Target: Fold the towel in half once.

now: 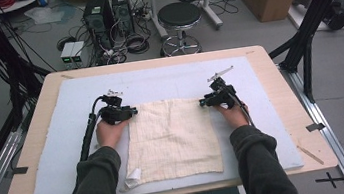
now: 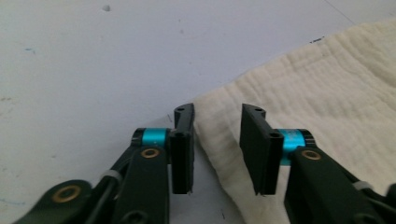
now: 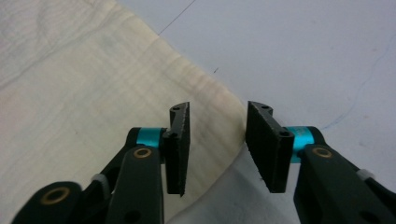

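The left gripper [image 1: 134, 111] is sitting at the far left corner of the cream cloth [image 1: 174, 138], jaws apart and straddling that corner without gripping. The cloth is lying flat on the pale blue mat [image 1: 57, 157]. The right gripper [image 1: 202, 103] is straddling the far right corner, jaws apart too.

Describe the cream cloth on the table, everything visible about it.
The cream cloth is a roughly square, crinkly woven fabric with a faint grid pattern, lying flat on the pale blue mat. Its near left corner is folded up, showing a white tag or underside. The open left gripper and open right gripper each straddle a far corner, without clamping it.
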### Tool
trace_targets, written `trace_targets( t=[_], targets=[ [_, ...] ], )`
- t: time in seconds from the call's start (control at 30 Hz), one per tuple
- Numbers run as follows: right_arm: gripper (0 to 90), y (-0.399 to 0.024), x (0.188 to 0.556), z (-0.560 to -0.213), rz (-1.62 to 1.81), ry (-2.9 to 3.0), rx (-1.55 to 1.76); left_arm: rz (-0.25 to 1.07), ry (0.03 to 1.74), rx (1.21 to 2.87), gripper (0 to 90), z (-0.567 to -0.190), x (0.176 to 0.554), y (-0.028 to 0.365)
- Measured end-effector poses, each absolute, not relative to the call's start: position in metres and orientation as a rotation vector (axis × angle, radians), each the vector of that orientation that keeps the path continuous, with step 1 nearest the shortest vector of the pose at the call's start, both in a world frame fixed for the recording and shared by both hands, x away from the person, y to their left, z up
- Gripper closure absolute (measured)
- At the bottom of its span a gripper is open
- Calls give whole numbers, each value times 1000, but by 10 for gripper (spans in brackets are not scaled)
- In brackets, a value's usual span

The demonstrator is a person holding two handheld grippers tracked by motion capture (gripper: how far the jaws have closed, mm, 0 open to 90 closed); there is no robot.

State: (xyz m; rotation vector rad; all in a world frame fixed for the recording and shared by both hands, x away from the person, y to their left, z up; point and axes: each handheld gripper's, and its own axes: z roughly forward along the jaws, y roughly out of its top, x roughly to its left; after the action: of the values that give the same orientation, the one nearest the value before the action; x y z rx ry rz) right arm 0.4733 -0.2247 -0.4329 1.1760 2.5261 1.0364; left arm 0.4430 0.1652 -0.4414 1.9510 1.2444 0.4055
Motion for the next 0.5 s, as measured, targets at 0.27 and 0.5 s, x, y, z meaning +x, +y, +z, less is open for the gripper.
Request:
trace_targets(
  t=[0.27, 0.5],
  targets=[
    [803, -225, 475, -433, 1020, 2521, 1183, 407, 1248, 1953, 867, -441, 443, 164],
    [859, -228, 476, -428, 1052, 2520, 1183, 422, 1234, 1906, 875, -431, 443, 171]
  ],
)
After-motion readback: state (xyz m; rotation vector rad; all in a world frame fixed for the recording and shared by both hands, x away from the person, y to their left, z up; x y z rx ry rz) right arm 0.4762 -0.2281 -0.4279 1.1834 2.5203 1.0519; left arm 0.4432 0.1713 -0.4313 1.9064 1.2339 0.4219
